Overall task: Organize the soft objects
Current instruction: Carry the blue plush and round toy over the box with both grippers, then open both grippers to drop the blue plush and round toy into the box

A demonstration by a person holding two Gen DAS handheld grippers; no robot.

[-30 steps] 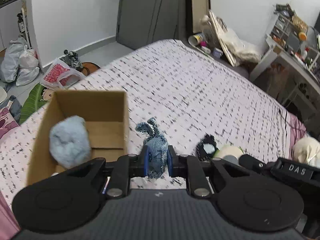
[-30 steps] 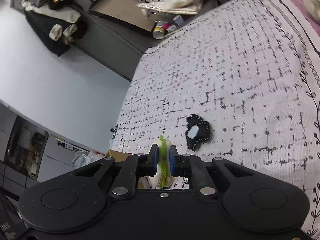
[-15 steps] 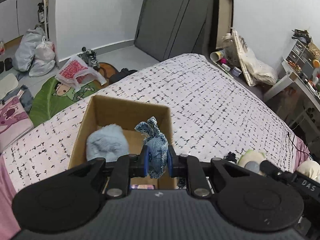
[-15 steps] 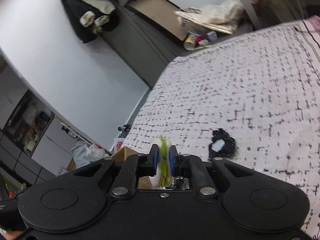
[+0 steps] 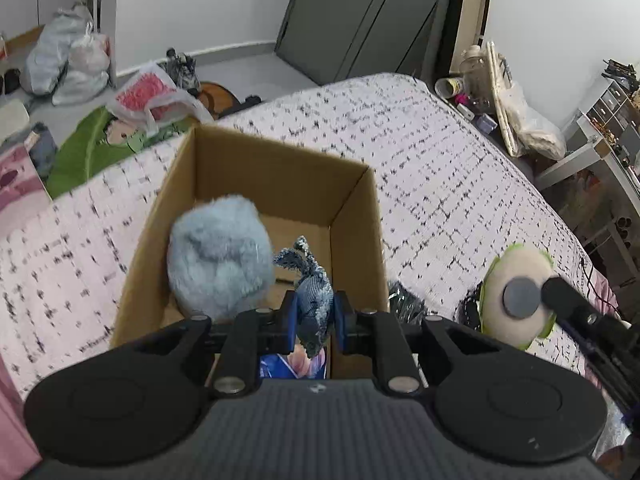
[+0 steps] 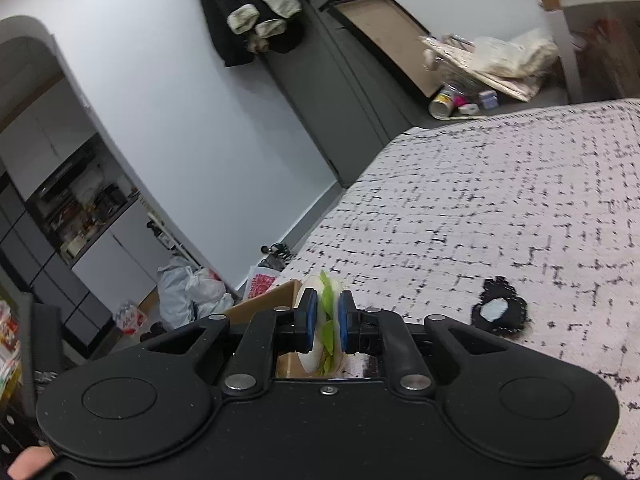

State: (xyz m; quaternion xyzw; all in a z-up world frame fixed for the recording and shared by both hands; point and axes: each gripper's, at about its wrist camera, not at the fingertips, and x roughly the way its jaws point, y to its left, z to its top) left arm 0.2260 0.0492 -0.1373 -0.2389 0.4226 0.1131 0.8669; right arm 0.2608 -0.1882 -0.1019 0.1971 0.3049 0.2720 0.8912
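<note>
My left gripper (image 5: 314, 320) is shut on a small blue denim soft toy (image 5: 314, 300) and holds it over the near part of an open cardboard box (image 5: 280, 160) on the bed. A fluffy pale-blue ball (image 5: 218, 254) lies inside the box, left of the toy. My right gripper (image 6: 328, 322) is shut on a flat round white soft toy with green leaf trim (image 6: 326, 300); the same white and green toy (image 5: 520, 272) shows at the right of the left wrist view, above the bed and right of the box. A corner of the box (image 6: 264, 304) peeks behind my right fingers.
A black knitted piece with a pale patch (image 6: 498, 312) lies on the white, black-flecked bedspread (image 6: 500, 200); part of a dark knitted thing (image 5: 406, 300) shows beside the box's right wall. Bags (image 5: 68, 60) and clutter lie on the floor beyond the bed's left edge.
My left gripper has carried the denim toy leftward from the bedspread to above the box. My right gripper has rolled and moved toward the box with the white toy.
</note>
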